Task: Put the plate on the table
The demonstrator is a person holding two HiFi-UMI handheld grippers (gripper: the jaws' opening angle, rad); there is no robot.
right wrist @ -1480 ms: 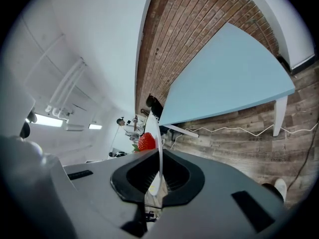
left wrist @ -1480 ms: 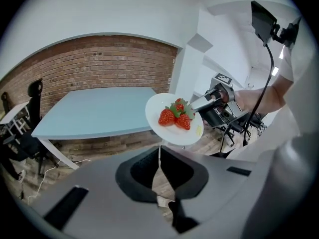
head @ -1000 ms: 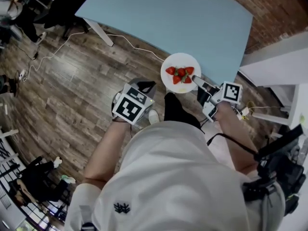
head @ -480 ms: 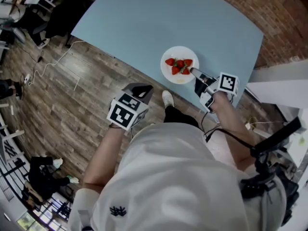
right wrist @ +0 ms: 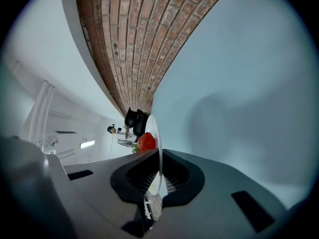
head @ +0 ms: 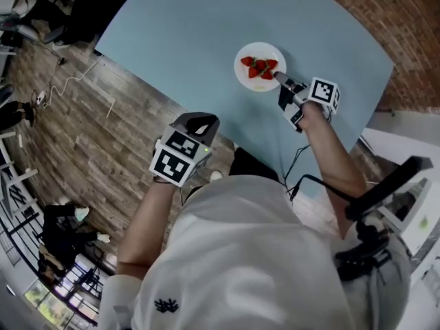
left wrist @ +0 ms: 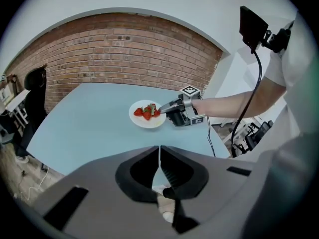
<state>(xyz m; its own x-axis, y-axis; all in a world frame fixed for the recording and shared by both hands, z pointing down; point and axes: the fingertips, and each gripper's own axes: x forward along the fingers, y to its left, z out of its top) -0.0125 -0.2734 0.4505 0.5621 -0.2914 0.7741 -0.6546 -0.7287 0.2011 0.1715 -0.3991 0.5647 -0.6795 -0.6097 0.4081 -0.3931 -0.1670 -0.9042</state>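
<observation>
— As seen from the head view, what surface and room is this?
— A pale blue bench (head: 206,33) over a dark plank floor (head: 82,136), with a brick wall (head: 388,9) past its far corner. A round white plate (head: 255,83) of strawberries (head: 260,67) lies face up over the bench's right part. The right gripper (head: 280,79) is at its near-right rim. The left gripper (head: 199,121) hangs by the near bench edge, well apart.
— And the left gripper view?
— Its jaws are pressed together on nothing. The plate is level and low over the bench, before the brick wall. Being round, it has no long axis.
— The right gripper view?
— Those jaws pinch the plate's rim. The plate shows edge-on, with a strawberry beyond and blue bench filling one side. Whether plate and bench touch, I cannot tell.
</observation>
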